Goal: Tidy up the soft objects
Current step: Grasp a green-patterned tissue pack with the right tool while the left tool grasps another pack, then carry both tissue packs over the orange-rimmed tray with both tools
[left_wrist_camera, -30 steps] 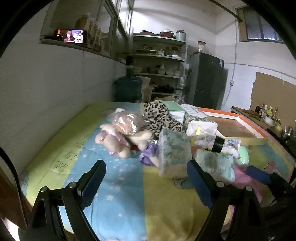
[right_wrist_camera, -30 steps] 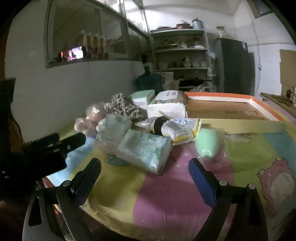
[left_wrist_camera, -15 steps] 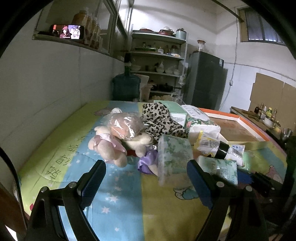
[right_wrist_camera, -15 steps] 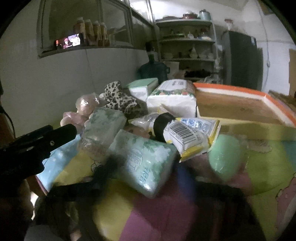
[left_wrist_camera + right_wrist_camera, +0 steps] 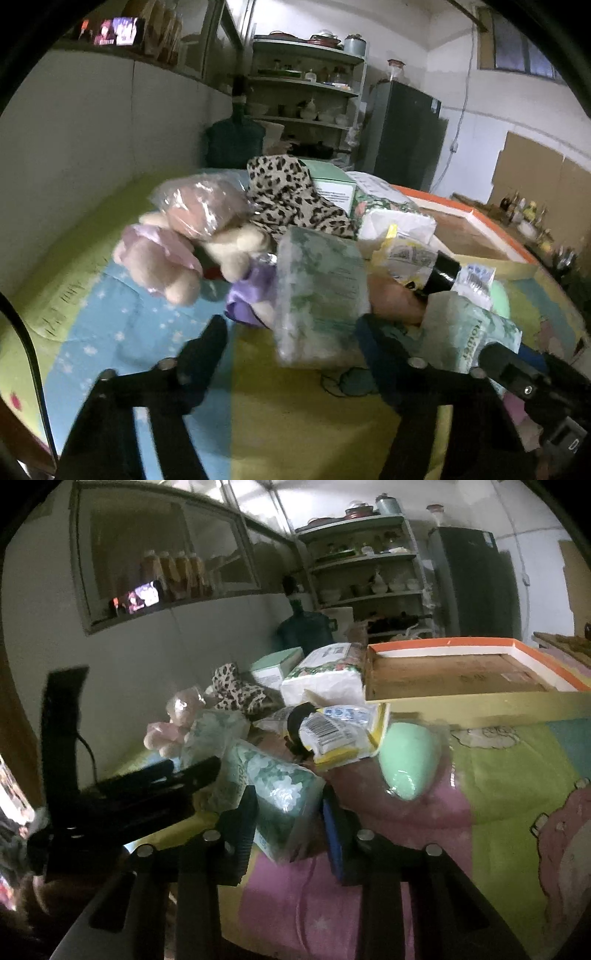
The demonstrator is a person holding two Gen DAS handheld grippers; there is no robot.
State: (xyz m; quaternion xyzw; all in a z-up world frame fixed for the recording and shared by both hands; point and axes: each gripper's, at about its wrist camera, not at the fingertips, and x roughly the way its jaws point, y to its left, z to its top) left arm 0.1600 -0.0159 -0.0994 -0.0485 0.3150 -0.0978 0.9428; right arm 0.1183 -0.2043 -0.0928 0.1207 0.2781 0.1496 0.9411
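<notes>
A pile of soft things lies on a colourful cloth. In the left wrist view my left gripper is open, its fingers on either side of an upright green tissue pack. Behind it lie a pink plush toy, a bagged plush and a leopard-print cloth. In the right wrist view my right gripper is shut on a second green tissue pack, which lies flat on the cloth. A pale green soft ball lies to its right.
A yellow and white packet with a black cap, a white tissue pack and a green box lie behind. An orange-rimmed cardboard tray stands at the back right. A wall runs along the left.
Both grippers have moved forward to the pile. The right gripper has closed on the flat green tissue pack. The left gripper's fingers have narrowed around the upright pack.
</notes>
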